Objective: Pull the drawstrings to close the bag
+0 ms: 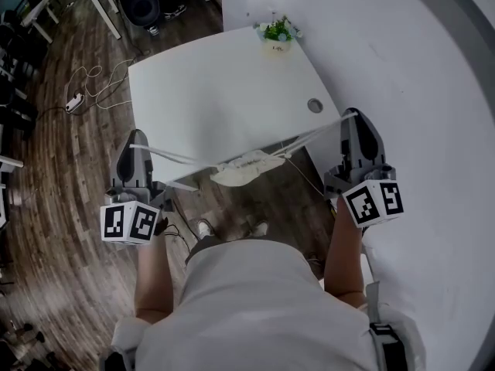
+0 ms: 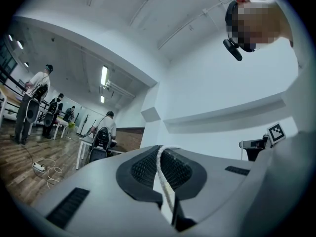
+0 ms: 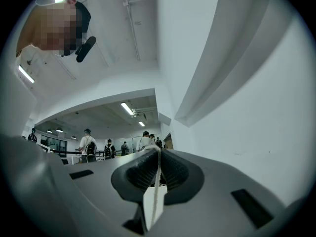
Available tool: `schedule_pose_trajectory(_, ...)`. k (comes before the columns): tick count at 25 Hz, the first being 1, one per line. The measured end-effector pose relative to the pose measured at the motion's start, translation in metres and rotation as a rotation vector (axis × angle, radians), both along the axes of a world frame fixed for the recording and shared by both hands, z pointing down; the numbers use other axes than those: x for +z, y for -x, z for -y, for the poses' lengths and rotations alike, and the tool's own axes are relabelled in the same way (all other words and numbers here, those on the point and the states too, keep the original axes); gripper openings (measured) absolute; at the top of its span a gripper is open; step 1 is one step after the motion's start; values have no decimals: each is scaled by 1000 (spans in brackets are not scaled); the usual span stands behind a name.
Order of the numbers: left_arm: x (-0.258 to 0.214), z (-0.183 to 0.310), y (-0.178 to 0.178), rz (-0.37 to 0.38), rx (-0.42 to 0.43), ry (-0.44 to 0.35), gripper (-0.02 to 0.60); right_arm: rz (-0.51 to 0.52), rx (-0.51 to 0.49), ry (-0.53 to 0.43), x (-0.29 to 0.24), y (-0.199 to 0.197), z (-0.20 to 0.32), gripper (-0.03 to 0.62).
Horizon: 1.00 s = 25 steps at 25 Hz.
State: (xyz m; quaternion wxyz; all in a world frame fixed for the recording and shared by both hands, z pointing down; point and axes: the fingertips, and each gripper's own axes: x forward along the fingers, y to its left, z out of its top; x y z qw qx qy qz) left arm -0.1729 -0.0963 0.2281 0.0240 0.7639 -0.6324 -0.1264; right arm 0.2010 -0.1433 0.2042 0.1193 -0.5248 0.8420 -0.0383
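In the head view, the bag [image 1: 249, 167], pale and gathered flat, lies at the near edge of the white surface [image 1: 224, 91], about midway along that edge. A small potted plant [image 1: 278, 33] stands at the far edge of the surface, and a round cable hole [image 1: 315, 105] sits near its right edge. The left hand-held gripper [image 1: 139, 134] is off the surface, just beyond its near left corner, and the right hand-held gripper [image 1: 355, 113] is off it too, just past its near right corner. The left drawstring [image 1: 182, 158] runs taut from the bag to the left hand-held gripper along the near edge of the surface. The right drawstring [image 1: 317, 134] runs taut the other way to the right hand-held gripper. In the left gripper view, the left hand-held gripper [image 2: 160, 157] has its jaws pressed together on the left drawstring [image 2: 163, 174]. This white cord comes up between the ribbed black pads and bends over their tips. In the right gripper view, the right hand-held gripper [image 3: 157, 163] is likewise clamped tight on the right drawstring [image 3: 156, 181], which lies straight down the seam between its two pads.
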Motion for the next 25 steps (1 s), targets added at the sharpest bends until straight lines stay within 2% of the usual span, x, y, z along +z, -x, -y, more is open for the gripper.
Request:
schedule_pose_trajectory(6, -5, -2, -7, -9, 30, -14, 17, -19, -27, -2, -3, 13, -7, 41)
schedule_pose_trajectory(11, -3, -6, 0, -13, 43, -9, 17, -45, -48, 5, 0, 34, -10, 40)
schedule_pose_trajectory(25, 2, 5, 26, -12, 83, 6, 17, -69, -17, 5, -1, 60, -11, 40)
